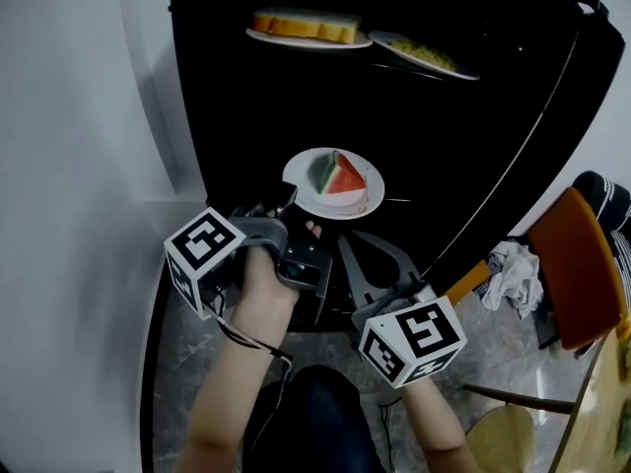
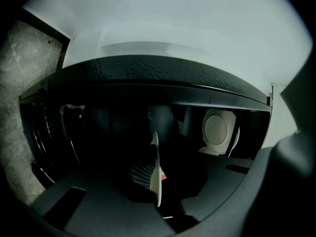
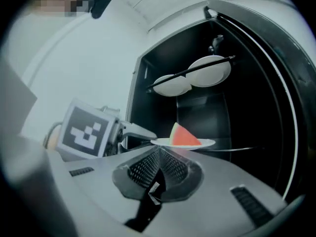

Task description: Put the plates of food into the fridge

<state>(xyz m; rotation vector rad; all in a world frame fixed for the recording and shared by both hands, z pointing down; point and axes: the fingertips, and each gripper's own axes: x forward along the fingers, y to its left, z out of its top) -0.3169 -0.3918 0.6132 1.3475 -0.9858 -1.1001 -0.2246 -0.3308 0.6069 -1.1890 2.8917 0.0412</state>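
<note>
Both forearms reach forward into an open black fridge (image 1: 513, 116). The left gripper (image 1: 284, 203) is clamped on the near rim of a white plate (image 1: 335, 197) carrying one watermelon wedge (image 1: 342, 173), holding it level inside the opening; in its own view the plate stands edge-on between the jaws. The right gripper (image 1: 347, 252) sits just below and beside the plate, jaws together on nothing. Two more plates of food (image 1: 308, 30) (image 1: 424, 54) rest on the upper shelf, three in all.
</note>
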